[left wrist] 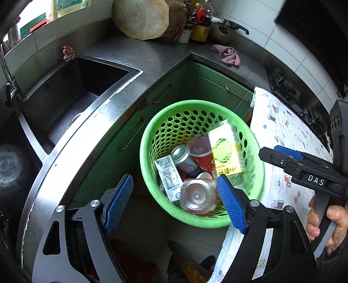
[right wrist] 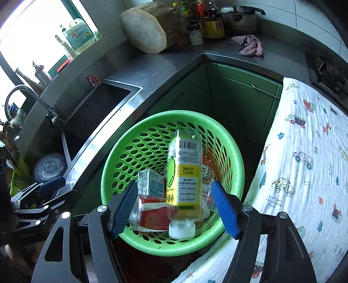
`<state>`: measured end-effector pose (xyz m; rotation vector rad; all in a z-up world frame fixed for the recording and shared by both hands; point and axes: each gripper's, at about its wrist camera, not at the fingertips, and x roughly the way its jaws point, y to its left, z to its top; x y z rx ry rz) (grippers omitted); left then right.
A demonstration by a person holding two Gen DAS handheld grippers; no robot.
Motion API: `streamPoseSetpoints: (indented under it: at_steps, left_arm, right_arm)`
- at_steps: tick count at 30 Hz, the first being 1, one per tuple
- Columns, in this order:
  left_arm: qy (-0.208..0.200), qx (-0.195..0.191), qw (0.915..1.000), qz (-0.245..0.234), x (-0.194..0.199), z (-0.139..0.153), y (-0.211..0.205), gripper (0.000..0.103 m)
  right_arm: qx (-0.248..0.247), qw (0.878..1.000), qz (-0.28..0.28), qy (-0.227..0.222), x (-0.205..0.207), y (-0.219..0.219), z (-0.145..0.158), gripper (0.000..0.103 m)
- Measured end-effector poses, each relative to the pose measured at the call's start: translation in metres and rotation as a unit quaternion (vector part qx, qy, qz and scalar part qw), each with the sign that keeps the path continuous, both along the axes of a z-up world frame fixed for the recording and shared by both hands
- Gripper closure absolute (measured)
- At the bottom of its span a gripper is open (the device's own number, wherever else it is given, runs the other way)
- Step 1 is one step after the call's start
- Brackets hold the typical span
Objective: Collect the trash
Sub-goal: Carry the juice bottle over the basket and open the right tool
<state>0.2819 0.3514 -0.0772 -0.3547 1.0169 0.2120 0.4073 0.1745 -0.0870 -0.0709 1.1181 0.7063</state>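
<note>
A green perforated basket [left wrist: 144, 152] [right wrist: 108, 169] stands on the floor by the cabinets. It holds a white milk carton [left wrist: 168, 176] [right wrist: 150, 182], a can [left wrist: 184, 159], a red cup [left wrist: 200, 148] and a clear bottle [left wrist: 196, 196]. A yellow drink carton [left wrist: 226, 150] [right wrist: 187, 174] is blurred in mid-air over the basket, between the pads of my right gripper [right wrist: 174, 183] [left wrist: 280, 156]. The jaws stand open and neither pad touches the carton. My left gripper [left wrist: 175, 177] [right wrist: 43, 191] hangs open and empty above the basket's near side.
A steel sink [left wrist: 65, 91] and counter curve along the left. Green cabinet doors [left wrist: 217, 87] stand behind the basket. A cartoon-print cloth [left wrist: 282, 135] covers a surface on the right. A pink rag [left wrist: 228, 55], a chopping block [left wrist: 141, 19] and bottles sit on the far counter.
</note>
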Motion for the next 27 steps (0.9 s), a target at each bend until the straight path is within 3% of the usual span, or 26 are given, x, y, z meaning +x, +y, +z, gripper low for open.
streamPoseSetpoints:
  at_steps: [14,16,21,27]
  left_arm:
    - [-0.026,0.037,0.998,-0.044,0.01,0.012,-0.045,0.024]
    - [-0.033,0.042,0.9975,-0.047,0.008,0.015,-0.054,0.014]
    - [-0.047,0.064,0.9956,-0.051,-0.003,0.024,-0.081,0.014]
    - [-0.065,0.073,0.9942,-0.046,-0.027,0.032,-0.109,0.005]
  right_arm:
    - [-0.044,0.997,-0.03,-0.055,-0.04,-0.062,0.012,0.021]
    - [-0.048,0.996,-0.036,-0.063,-0.046,-0.073,0.015,0.02]
    - [-0.053,0.994,-0.047,-0.08,-0.066,-0.1,0.024,0.015]
    - [-0.07,0.991,-0.051,-0.099,-0.098,-0.136,0.028,0.013]
